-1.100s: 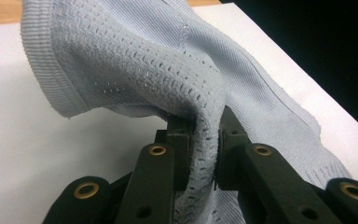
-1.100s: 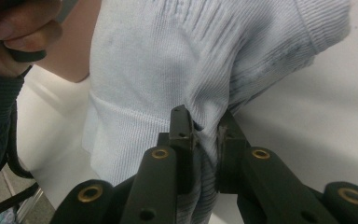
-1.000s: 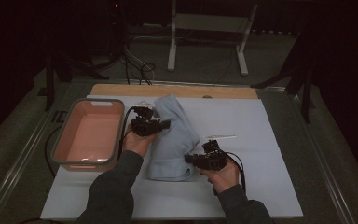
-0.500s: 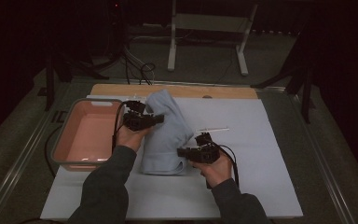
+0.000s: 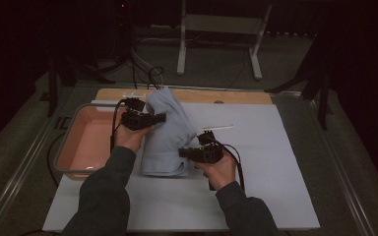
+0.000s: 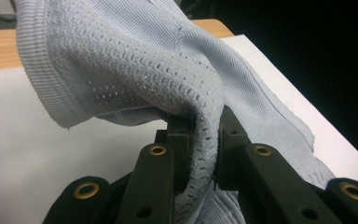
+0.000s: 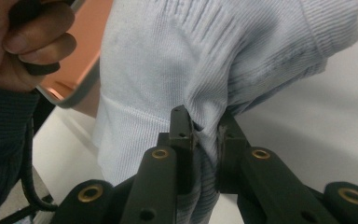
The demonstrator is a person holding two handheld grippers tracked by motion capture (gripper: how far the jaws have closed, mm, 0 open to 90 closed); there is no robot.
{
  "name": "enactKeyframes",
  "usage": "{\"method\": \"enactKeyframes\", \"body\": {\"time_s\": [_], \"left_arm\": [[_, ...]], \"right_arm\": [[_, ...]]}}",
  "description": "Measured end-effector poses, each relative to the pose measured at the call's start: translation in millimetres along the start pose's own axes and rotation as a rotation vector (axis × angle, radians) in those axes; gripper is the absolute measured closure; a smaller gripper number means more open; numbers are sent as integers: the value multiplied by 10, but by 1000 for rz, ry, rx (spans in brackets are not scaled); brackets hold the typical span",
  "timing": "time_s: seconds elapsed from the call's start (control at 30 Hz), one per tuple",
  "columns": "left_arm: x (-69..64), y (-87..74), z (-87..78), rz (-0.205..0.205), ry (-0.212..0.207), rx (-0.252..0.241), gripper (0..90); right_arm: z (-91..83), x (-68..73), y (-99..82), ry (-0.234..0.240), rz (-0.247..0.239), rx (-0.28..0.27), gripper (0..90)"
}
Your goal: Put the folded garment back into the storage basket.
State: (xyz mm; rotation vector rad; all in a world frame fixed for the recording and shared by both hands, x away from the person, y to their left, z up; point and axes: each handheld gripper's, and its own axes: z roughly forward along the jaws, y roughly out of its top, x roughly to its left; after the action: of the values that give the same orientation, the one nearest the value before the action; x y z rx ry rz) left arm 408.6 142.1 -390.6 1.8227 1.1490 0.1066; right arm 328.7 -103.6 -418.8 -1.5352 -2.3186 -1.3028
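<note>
A pale blue knitted garment (image 5: 165, 132) lies on the white table sheet (image 5: 275, 162), with its far end lifted and its near end resting flat; it sits just right of the pink tray (image 5: 86, 140), which stands at about nine o'clock from the middle of the table. In the high view the left gripper (image 5: 160, 118) comes at the cloth from the nine o'clock side and grips the garment's left edge near its raised far end, while the right gripper (image 5: 183, 153) comes from the three o'clock side and grips the right edge lower down, toward six o'clock. The left gripper view shows the two black jaws drawn narrow and pinching a fold of the open-mesh knit (image 6: 200, 140), the ribbed hem (image 6: 42, 79) hanging out toward ten o'clock above the white sheet, with the wooden table edge (image 6: 0, 49) beyond it. The right gripper view shows the same narrow clamp on a fold of finer ribbed knit (image 7: 207, 130); the cloth rises toward twelve o'clock, and at ten o'clock the person's left hand (image 7: 23, 46) and a corner of the pink tray (image 7: 70, 74) appear behind it. Both forearms in dark sleeves (image 5: 103, 196) enter from six o'clock, and a thin white stick (image 5: 215, 129) lies on the sheet just beyond the right gripper.
</note>
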Motion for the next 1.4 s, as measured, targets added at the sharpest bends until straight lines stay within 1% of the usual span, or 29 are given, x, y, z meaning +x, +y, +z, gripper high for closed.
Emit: {"method": "enactKeyframes", "body": {"time_s": [0.03,0.13,0.2,0.27,0.43,0.63,0.7,0.73,0.93,1.03,1.17,1.3,1.4], "left_arm": [[15,22,-16,3,1,0,805],[29,50,-27,6,4,1,805],[68,100,-50,8,8,4,805],[79,112,-54,13,3,4,805],[130,182,-95,12,10,1,805],[182,214,-133,3,15,-2,805],[200,218,-147,0,9,-9,805],[218,215,-156,-8,6,-17,805],[270,227,-181,-19,12,-22,805],[283,229,-186,-17,17,-17,805],[317,242,-192,-21,26,-17,806],[323,268,-219,-29,19,-30,806],[320,302,-250,-18,31,-31,806]], "right_arm": [[14,21,41,4,-3,-2,808],[30,54,88,6,-5,-5,808],[42,72,119,10,0,-9,808],[50,83,142,13,4,-15,808],[76,134,210,19,10,-26,808],[125,176,260,22,12,-30,808],[143,192,281,24,13,-31,808],[156,202,297,29,14,-30,808],[204,246,348,31,18,-27,808],[220,257,365,35,17,-26,808],[248,306,404,36,12,-26,809],[262,343,451,37,10,-32,809],[274,374,487,43,10,-36,809]]}}
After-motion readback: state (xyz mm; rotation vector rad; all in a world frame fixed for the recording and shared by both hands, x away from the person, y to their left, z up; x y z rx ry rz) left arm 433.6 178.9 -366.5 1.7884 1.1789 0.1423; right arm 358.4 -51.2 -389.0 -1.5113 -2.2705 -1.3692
